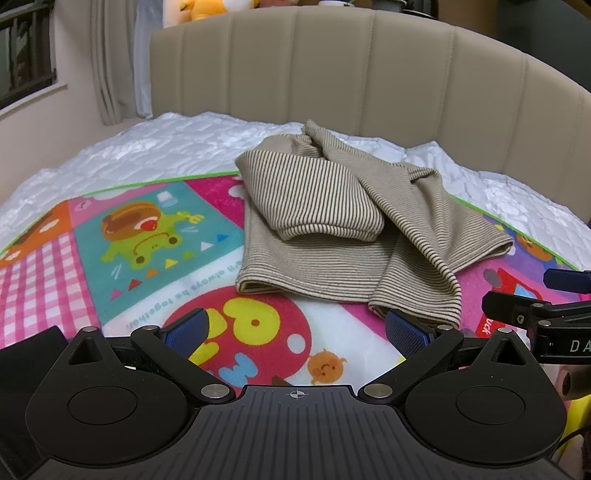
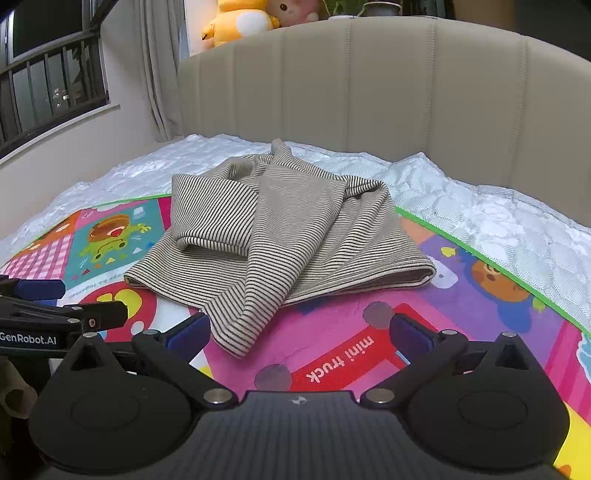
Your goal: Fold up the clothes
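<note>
A beige striped garment (image 1: 343, 229) lies crumpled on a colourful cartoon mat (image 1: 147, 251) on the bed, its sleeves flopped over the body. It also shows in the right wrist view (image 2: 280, 240). My left gripper (image 1: 295, 328) is open and empty, just in front of the garment's near hem, with its right finger (image 1: 406, 330) next to a sleeve cuff. My right gripper (image 2: 301, 332) is open and empty, with a sleeve end (image 2: 236, 332) lying between its fingers on the mat (image 2: 351, 332). Each gripper shows at the edge of the other's view.
A padded beige headboard (image 1: 369, 74) stands behind the bed. A white quilted cover (image 1: 147, 147) lies beyond the mat. Plush toys (image 2: 240, 18) sit on top of the headboard. A window with bars (image 2: 44, 81) and a curtain are at the left.
</note>
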### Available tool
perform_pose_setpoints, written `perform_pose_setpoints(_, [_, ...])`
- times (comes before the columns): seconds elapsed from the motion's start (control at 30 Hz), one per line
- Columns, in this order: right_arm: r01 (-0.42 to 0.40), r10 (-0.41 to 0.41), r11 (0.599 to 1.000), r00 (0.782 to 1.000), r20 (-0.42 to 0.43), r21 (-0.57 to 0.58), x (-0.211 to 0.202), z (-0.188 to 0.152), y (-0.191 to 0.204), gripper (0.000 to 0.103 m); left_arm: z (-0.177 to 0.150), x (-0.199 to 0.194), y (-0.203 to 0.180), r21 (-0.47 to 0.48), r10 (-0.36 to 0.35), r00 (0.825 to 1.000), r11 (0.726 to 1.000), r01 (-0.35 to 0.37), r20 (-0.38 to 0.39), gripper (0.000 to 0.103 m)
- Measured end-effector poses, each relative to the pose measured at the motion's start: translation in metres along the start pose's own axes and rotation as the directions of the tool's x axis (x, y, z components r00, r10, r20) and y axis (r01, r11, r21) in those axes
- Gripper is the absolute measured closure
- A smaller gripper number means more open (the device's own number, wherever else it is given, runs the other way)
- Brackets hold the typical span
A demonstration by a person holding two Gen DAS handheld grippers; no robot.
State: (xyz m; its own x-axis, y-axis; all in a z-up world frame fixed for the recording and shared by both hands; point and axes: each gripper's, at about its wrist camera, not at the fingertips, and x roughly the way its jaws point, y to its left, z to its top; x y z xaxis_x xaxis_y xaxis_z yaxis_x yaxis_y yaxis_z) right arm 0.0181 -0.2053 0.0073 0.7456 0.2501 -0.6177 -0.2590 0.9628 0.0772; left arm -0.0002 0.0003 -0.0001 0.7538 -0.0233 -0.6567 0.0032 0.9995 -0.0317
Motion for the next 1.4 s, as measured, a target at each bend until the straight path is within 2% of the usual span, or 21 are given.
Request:
perform_pose_setpoints(0.93, [-0.004, 0.004, 1.0, 1.0, -0.011, 0.015, 0.0025, 0.0, -0.0022, 0.0, 0.0008, 0.0004, 0.0022, -0.012, -0.011, 1.0, 1.0, 0.011, -0.013, 0.0])
perform_pose_setpoints(1.4, [-0.006, 0.007, 1.0, 1.0, -0.027, 0.024, 0.0061, 0.0013, -0.0023, 0.0, 0.0033, 0.0068, 0.0074, -0.048, -0.028, 0.998, 0.999, 0.025, -0.052, 0.0])
